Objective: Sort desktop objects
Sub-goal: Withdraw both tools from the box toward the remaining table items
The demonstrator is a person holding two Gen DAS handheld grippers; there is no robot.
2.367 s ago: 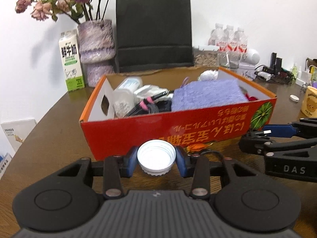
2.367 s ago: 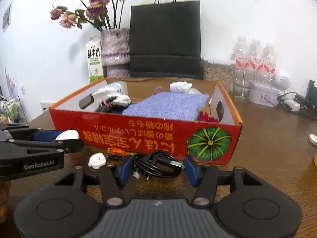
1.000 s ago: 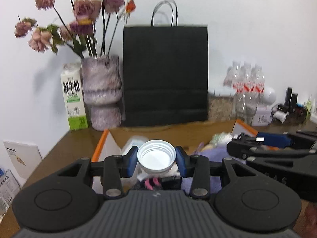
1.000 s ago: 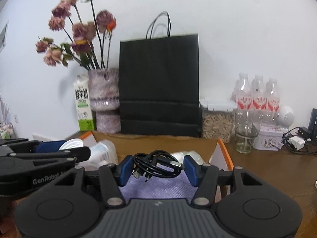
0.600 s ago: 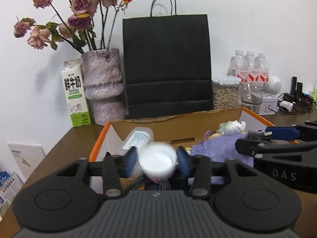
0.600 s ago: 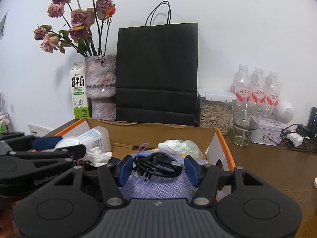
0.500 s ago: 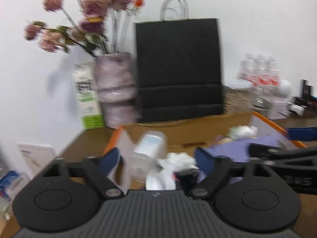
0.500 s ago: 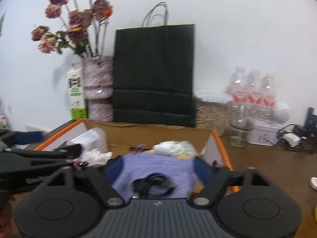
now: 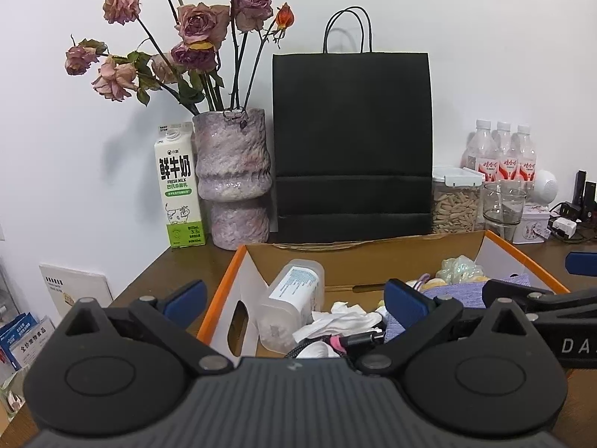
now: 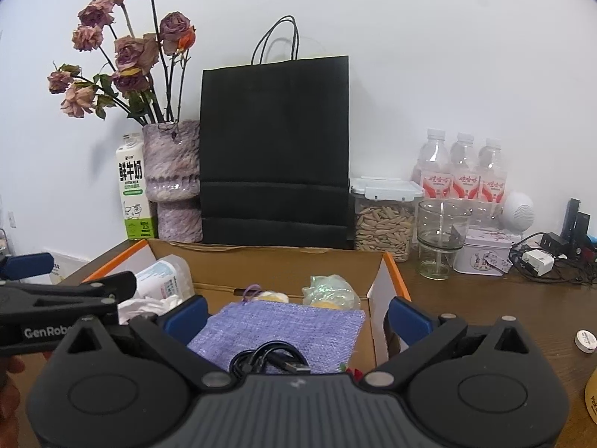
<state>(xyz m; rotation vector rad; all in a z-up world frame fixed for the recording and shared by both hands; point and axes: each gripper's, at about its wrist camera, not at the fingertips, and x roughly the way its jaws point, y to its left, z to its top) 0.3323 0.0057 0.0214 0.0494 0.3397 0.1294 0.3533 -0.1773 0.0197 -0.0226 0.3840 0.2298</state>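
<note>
My left gripper (image 9: 294, 298) hovers over the left end of the orange cardboard box (image 9: 224, 291), its jaws opening wide with nothing between them. Below it a white cap (image 9: 315, 351) lies among tissue and cables, partly hidden by the gripper body. My right gripper (image 10: 297, 315) hangs over the box's right half (image 10: 395, 276), jaws also opening and empty. The black cable (image 10: 270, 362) lies coiled on the purple cloth (image 10: 291, 324) under it. Each gripper shows at the edge of the other's view.
In the box lie a plastic bottle (image 9: 294, 291), tissue (image 9: 343, 321) and a wrapped bundle (image 10: 330, 291). Behind stand a black paper bag (image 9: 350, 142), a vase of dried roses (image 9: 233, 179), a milk carton (image 9: 179, 186), a seed jar (image 10: 384, 220), a glass (image 10: 440, 239), water bottles (image 10: 462, 171) and chargers (image 10: 537, 261).
Both grippers opened over the box. The white cap fell from the left one and the black cable dropped from the right one onto the purple cloth.
</note>
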